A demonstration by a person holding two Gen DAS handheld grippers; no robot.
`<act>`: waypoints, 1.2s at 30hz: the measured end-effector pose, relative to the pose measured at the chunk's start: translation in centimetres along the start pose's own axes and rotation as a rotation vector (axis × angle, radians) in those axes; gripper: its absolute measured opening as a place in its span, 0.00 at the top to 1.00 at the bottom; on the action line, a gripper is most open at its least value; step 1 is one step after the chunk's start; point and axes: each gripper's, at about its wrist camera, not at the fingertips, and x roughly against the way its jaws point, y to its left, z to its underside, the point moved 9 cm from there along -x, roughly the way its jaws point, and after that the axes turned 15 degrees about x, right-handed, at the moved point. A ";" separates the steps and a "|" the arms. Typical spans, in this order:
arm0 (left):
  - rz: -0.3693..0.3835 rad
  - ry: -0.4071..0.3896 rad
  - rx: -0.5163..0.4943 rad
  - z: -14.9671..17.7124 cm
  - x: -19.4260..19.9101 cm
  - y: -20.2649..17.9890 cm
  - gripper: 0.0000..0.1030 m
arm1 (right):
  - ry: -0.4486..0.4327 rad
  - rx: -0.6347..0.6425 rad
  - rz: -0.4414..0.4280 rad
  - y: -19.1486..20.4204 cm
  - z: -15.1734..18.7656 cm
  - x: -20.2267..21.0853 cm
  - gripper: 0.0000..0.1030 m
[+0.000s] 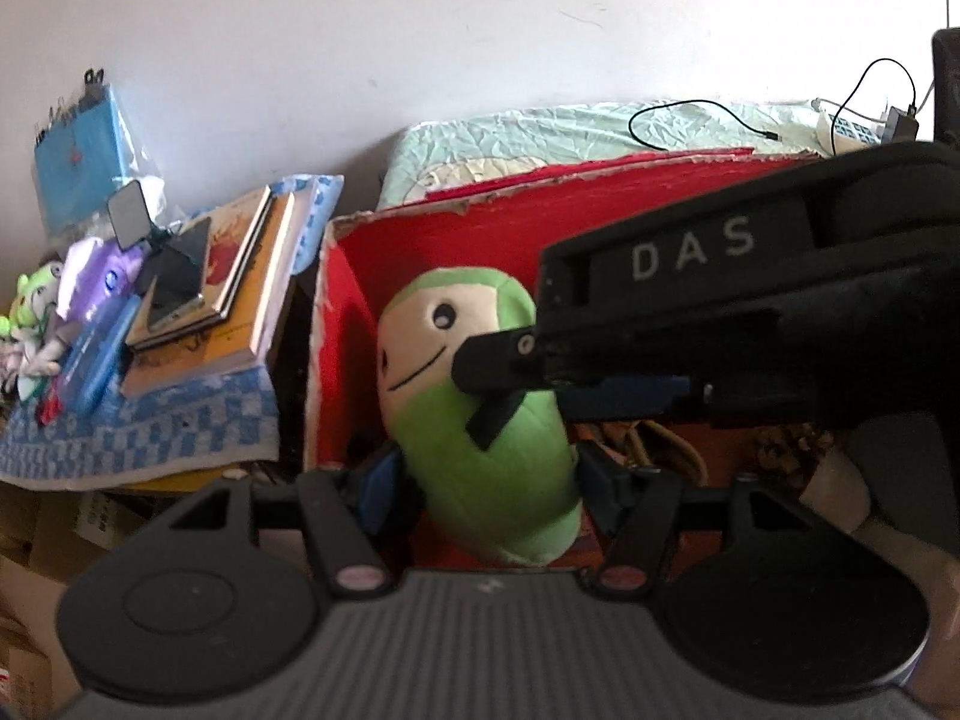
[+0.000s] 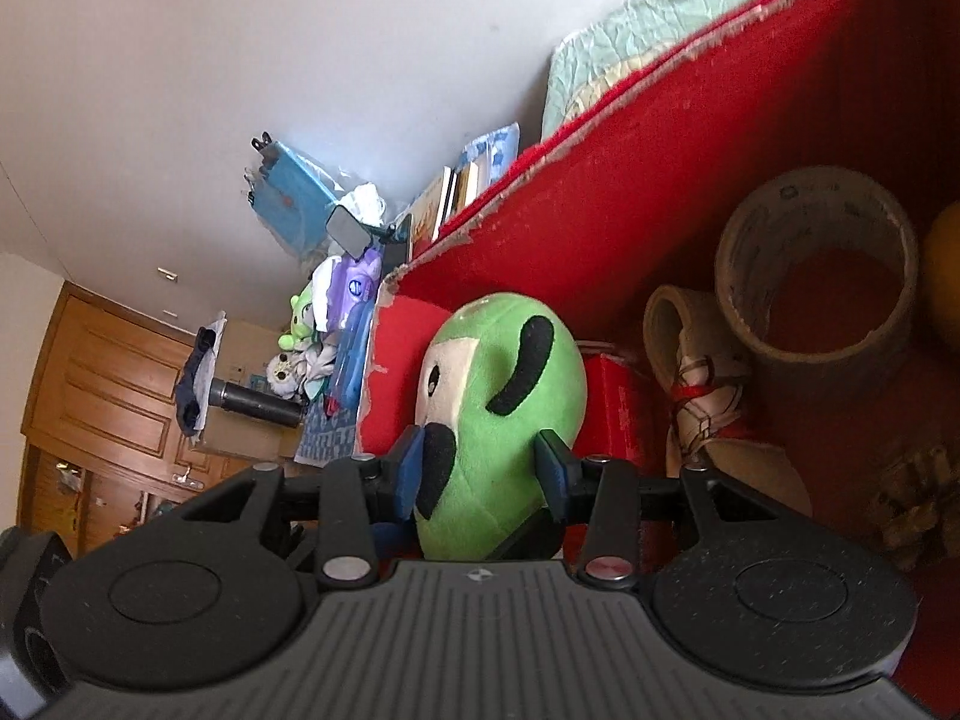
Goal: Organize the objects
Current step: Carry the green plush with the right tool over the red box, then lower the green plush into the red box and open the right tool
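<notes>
I have the plush (image 2: 498, 414) pinched in my right tool (image 2: 486, 474), its blue pads pressed into the green sides, and the toy hangs inside the red box (image 2: 630, 228) at its left end, close to the corner. My left tool (image 1: 486, 480) sits with a pad on either side of the same plush; from its own camera I think the pads are touching the fabric, but I cannot tell if they truly squeeze it. To set it down well, I should lower it into the free corner, keeping clear of the tape roll (image 2: 822, 264) and the bundle (image 2: 702, 372) to the right, and let go only once the bottom rests on the box floor, which I cannot see under the toy. Soft stuffing springs back, so I would open both tools slowly and lift straight up, away from the wall of the box, so the pads do not drag the plush out again.
</notes>
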 end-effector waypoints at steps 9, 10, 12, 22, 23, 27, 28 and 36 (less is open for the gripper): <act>-0.045 -0.056 -0.050 0.2 1.3 0.3 0.34 | 0.035 0.010 -0.003 0.0 0.3 -0.2 0.53; -0.053 -0.064 -0.053 0.3 1.5 0.4 0.32 | 0.035 0.018 -0.002 0.1 0.2 -0.2 0.52; -0.046 -0.064 -0.052 0.4 1.6 0.5 0.32 | 0.043 0.029 -0.003 0.1 0.3 -0.2 0.52; -0.033 -0.074 -0.025 0.4 2.1 0.8 0.31 | 0.024 0.049 0.020 -0.1 0.1 0.9 0.50; -0.036 -0.072 -0.023 0.4 2.0 0.8 0.31 | 0.023 0.047 0.023 -0.1 0.1 1.1 0.50; -0.023 -0.067 -0.010 0.4 2.3 0.6 0.31 | 0.006 0.042 0.025 -0.2 0.1 1.9 0.49; -0.024 -0.065 -0.009 0.4 2.4 0.4 0.31 | 0.002 0.042 0.026 0.0 0.1 2.0 0.49; -0.051 -0.043 -0.009 0.7 2.9 -0.7 0.30 | -0.057 0.104 0.099 0.4 0.0 4.4 0.49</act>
